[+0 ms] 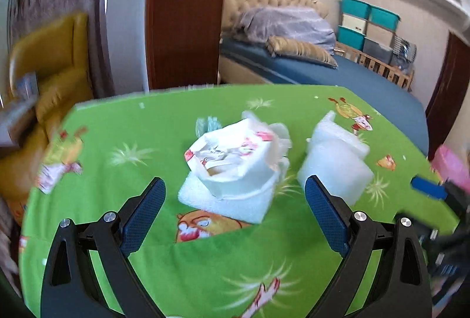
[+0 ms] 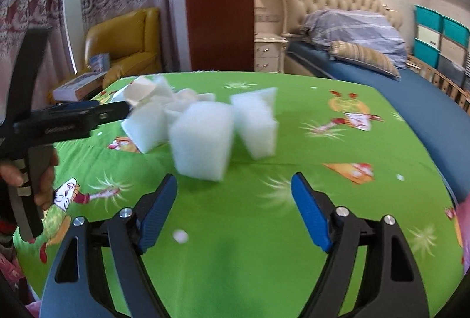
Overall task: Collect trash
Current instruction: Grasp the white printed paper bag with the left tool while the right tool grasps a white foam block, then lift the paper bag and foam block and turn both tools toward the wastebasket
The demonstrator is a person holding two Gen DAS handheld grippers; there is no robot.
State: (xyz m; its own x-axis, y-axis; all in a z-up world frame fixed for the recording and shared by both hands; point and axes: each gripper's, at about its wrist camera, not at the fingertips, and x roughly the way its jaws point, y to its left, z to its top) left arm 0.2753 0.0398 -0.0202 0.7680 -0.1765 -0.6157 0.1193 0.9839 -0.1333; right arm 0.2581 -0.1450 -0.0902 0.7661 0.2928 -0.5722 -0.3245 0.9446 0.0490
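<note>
Both grippers are approaching the trash pile, neither has anything yet. Left gripper (image 1: 232, 190): jaws spread wide, nothing between the pads. Right gripper (image 2: 235, 186): also spread, empty. The trash sits mid-table on the green cloth (image 1: 123, 124): a crumpled printed bag (image 1: 232, 159) resting on a foam slab (image 1: 223, 202), plus a separate foam block (image 1: 335, 159) just to the right of it. In the left wrist view the bag and slab lie dead ahead between the finger lines, just past the tips, while the block is beside the right finger, slightly beyond it. In the right wrist view the nearest foam cube (image 2: 202, 141) is ahead and a bit left of centre, just beyond the left fingertip; another foam piece (image 2: 258, 124) is behind it to the right, and more scraps are piled further back by the left gripper's nose. For this step I'd suggest: left takes the bag and slab stack, coming in low so the pads straddle the slab's sides and don't merely nip the bag's loose top, which would likely slip out or leave the slab behind. Right should shift slightly left to centre on the cube before closing. Foam is light and squashy, so close gently; a knock will likely skate it across the cloth. Keep the two tools apart, they're near each other at the pile. There's a small white crumb (image 2: 179, 235) near the right gripper too.
</note>
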